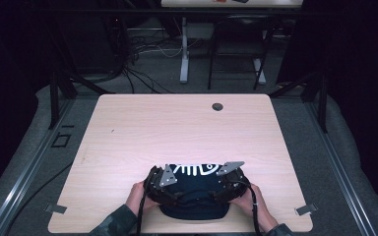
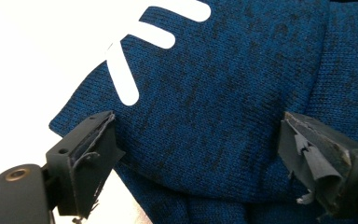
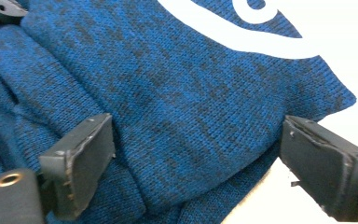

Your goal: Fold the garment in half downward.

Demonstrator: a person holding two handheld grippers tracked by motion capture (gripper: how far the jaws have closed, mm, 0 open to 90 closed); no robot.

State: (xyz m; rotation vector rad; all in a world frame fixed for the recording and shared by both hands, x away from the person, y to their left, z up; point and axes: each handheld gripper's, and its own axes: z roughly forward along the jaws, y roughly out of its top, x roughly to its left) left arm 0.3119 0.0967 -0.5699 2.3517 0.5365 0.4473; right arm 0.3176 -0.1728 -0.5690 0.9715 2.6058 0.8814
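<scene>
High view first: a dark blue knitted sweater is lying bunched up at the near edge of the wooden table, right in front of the person. It is showing a white fish-bone picture on its far side. Both hands are sitting on it, the left gripper on its left side and the right gripper on its right side. In the left gripper view, the left gripper's jaws are standing wide apart with the blue knit lying between them, and they are not pinching anything yet. In the right gripper view it is the same story: the right gripper is holding its jaws wide open over the sweater, close to a corner of the cloth. So I am guessing the folding or tidying is partly done, because the cloth is already lying in thick layers and rolls, but it is not looking neat yet, and the next grab is not made. The sweater's near edge is sitting very close to the table's near edge, so pulling it toward the person might be sending it off the table. Away from the person, the table is offering lots of bare room, with just a small round hole far off near the back edge.
</scene>
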